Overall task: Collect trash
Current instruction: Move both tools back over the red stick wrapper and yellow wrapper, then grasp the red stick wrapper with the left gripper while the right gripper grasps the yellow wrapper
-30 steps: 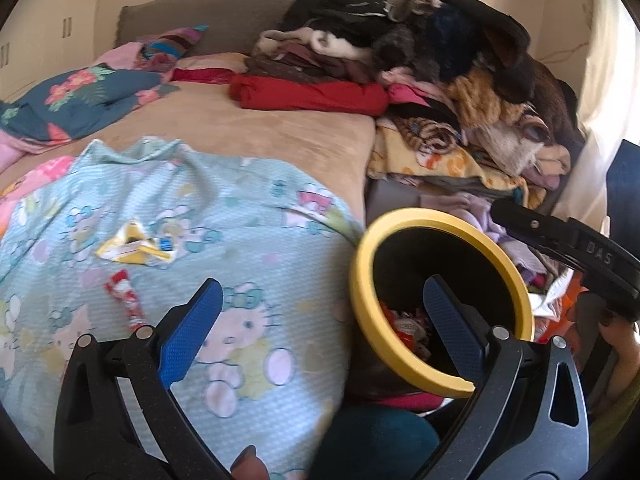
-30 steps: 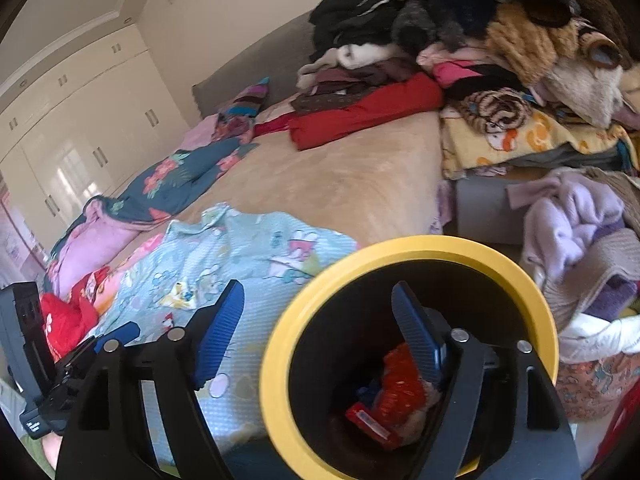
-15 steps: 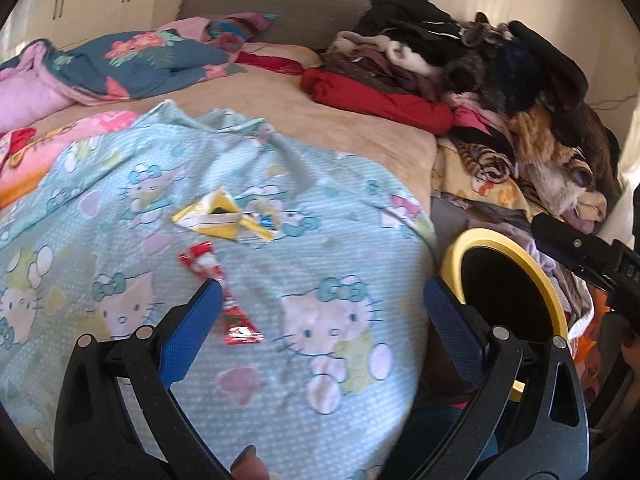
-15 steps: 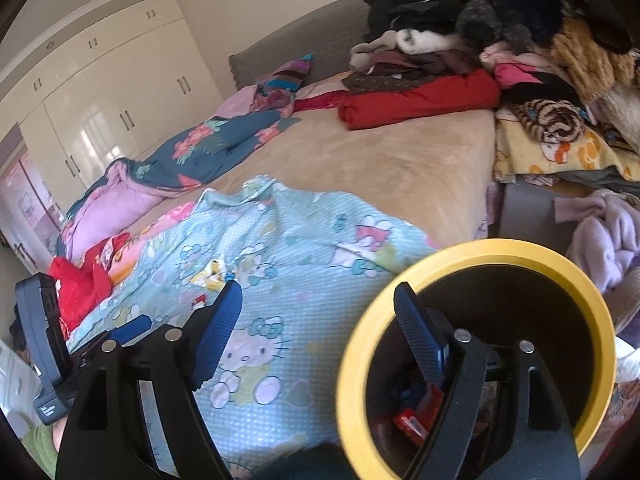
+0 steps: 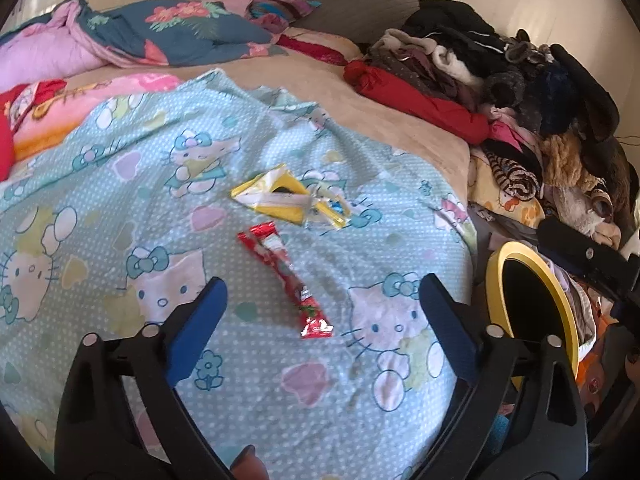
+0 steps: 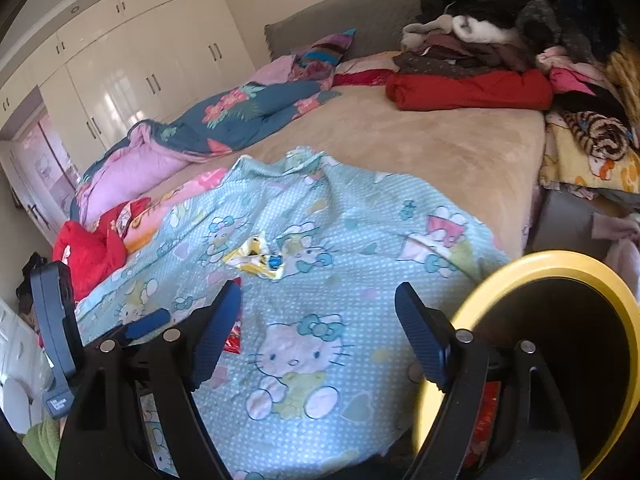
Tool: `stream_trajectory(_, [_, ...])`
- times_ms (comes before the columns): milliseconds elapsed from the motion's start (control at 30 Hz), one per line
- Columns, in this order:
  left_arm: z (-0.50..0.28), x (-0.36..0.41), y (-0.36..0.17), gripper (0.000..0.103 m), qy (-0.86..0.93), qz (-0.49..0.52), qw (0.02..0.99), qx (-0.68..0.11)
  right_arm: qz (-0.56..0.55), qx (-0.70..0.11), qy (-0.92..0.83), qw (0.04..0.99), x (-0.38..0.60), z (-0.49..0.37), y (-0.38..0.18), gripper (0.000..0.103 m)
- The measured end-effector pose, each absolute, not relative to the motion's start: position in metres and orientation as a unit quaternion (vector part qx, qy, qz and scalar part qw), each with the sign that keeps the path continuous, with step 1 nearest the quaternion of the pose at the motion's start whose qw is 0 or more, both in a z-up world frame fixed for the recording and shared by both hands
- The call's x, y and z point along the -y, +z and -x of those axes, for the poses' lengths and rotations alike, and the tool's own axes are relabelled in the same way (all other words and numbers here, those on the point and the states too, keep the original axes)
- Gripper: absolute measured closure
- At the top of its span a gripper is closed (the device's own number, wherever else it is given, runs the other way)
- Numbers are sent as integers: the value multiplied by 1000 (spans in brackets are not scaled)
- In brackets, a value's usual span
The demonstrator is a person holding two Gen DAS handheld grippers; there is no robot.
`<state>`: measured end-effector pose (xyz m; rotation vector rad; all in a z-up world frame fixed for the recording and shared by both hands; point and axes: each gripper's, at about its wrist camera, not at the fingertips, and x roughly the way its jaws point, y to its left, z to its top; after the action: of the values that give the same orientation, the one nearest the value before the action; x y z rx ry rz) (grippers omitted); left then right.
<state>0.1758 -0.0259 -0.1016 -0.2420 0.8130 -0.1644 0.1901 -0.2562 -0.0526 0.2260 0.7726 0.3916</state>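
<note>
Left wrist view: spread, empty left tongs, just closing slightly, should straddle the red wrapper crosswise on the bed.

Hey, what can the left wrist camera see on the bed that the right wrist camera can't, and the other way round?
Only the left wrist view shows the whole red wrapper; the right wrist view catches just a sliver of it beside a finger. Only the right wrist view shows the white wardrobe and red trash inside the yellow-rimmed bin. Both show the yellow wrapper on the blue cat-print sheet, the bin, the clothes pile, and open, empty grippers.
</note>
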Motion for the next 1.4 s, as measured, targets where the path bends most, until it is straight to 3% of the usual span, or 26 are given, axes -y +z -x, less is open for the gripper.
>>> stream_trajectory(300, [-182,24,-128,39,-89,140,889,-427,-84,-407,226,881,214,-231,-69,26])
stream_trajectory(600, [-193,17,-149,52,-84,160,877,-446,-77,-448,240,858,183,-272,-101,26])
stream_trajectory(900, [-196,10,-160,76,-80,165,872,-454,-68,-465,256,845,153,-293,-122,26])
stream_trajectory(1133, [-191,3,-164,84,-88,180,867,-456,-83,-477,263,835,139,-310,-140,26])
stream_trajectory(1300, [-189,4,-166,86,-89,178,868,-455,-102,-486,265,826,135,-317,-151,42])
stream_trajectory(1367, [-188,4,-167,86,-90,179,868,-455,-115,-486,267,824,136,-318,-154,61])
stream_trajectory(1400, [-189,4,-167,87,-90,179,868,-455,-122,-485,264,825,139,-318,-156,62])
